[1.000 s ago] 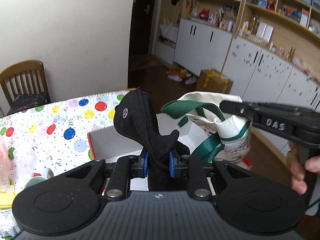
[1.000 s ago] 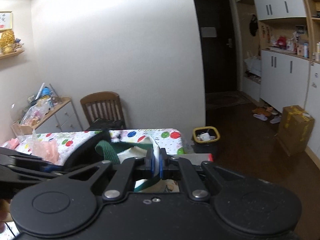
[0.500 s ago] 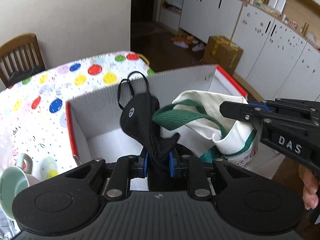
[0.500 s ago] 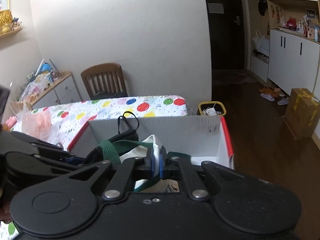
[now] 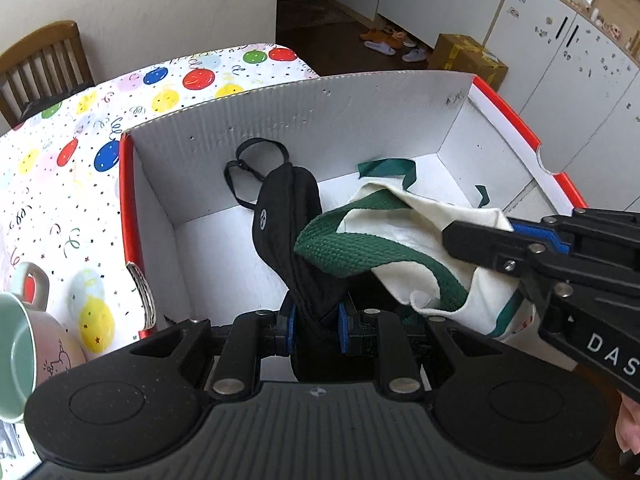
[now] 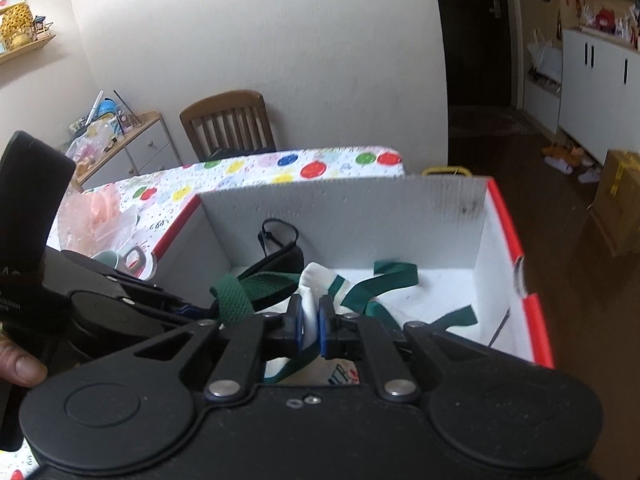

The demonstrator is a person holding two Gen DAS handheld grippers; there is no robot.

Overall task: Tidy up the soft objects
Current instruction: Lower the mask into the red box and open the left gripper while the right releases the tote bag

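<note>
your left gripper [image 5: 316, 328] tilts down, jaws clenched on the black fabric mask [image 5: 290, 224] | right gripper [image 6: 310, 330] grasps the cream tote bag with green straps [image 5: 404, 240] | both over the white corrugated box [image 5: 320, 116] on the balloon-print surface [image 5: 60, 168] | wooden chair [image 6: 228, 124] beyond

Left gripper [image 5: 315, 328]: tipped steeply down, its two blue fingers [image 5: 289, 330] squeezed tight on something black.
Right gripper [image 6: 310, 330]: tipped down less steeply, its fingers [image 6: 297, 330] pinched almost together on pale cloth.
Side by side: the two grippers are close, the right one reaching in from the right in the left view.
Hand [image 6: 20, 366]: a thumb shows low at the left edge of the right view.
</note>
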